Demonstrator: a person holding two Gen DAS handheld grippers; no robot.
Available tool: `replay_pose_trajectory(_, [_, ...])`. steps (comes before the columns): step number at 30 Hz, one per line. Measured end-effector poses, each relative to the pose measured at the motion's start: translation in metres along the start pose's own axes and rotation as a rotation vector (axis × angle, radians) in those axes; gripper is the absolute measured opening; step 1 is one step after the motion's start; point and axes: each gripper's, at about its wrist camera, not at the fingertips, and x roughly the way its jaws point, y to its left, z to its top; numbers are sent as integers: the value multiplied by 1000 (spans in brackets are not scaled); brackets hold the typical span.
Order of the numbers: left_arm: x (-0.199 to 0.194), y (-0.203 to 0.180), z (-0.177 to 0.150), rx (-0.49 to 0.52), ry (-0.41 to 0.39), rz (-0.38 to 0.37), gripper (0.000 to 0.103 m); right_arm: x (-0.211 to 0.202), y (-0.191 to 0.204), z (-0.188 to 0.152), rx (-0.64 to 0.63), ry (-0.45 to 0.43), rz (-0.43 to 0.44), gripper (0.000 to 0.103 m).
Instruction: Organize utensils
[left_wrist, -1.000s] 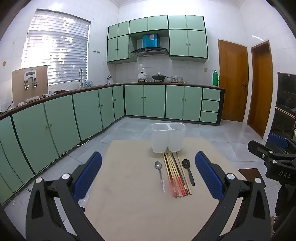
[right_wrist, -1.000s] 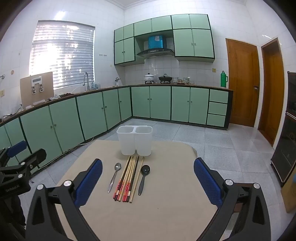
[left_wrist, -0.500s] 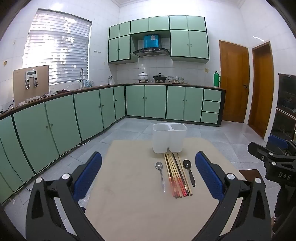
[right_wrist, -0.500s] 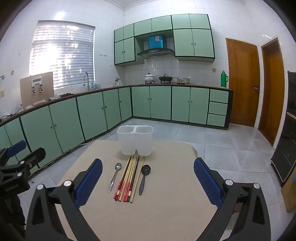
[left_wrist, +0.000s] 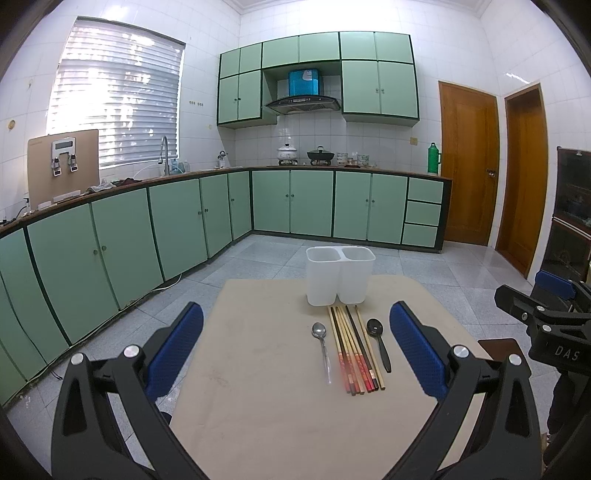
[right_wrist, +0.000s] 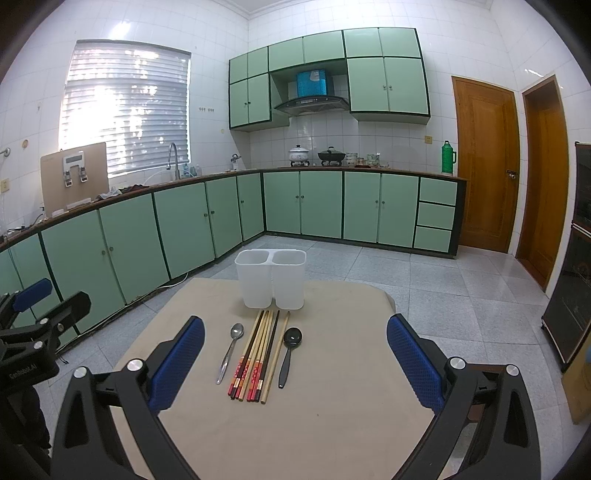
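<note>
Both tongs are held spread wide with nothing between the blue pads: the left gripper (left_wrist: 295, 347) and the right gripper (right_wrist: 295, 349) are poised above the near part of a beige table (left_wrist: 258, 387).

Surroundings: green cabinets (left_wrist: 129, 240) are seen from 9 to 12 o'clock, a window with blinds (left_wrist: 118, 99) at 10 o'clock, a range hood (left_wrist: 303, 103) at 12 o'clock, a green thermos (left_wrist: 434, 158) and wooden doors (left_wrist: 467, 166) at 1 to 2 o'clock. Nothing is seen standing between either tong and the utensils.

Task items: a white two-compartment holder (left_wrist: 340, 275) is placed upright at 12 o'clock on the far part of the table, both compartments showing nothing inside. Just in front of it, a bundle of chopsticks (left_wrist: 354, 349) is laid lengthwise, flanked by a metal spoon (left_wrist: 321, 343) on its left and a black spoon (left_wrist: 378, 341) on its right, each slightly apart from the bundle. From the right wrist view the same row lies at 11 to 12 o'clock, between the pads.

Writing: "DAS" is read on the right gripper's body in the left wrist view; the lettering on the left gripper's body in the right wrist view is too blurred to be read surely.
</note>
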Motion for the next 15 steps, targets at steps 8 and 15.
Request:
replay_pose_trajectory(8, [0,1,0,1,1,0,98,0,0,0,2,0,0,97])
replay_pose_trajectory(15, [0,1,0,1,1,0,98,0,0,-1,1,1,0,97])
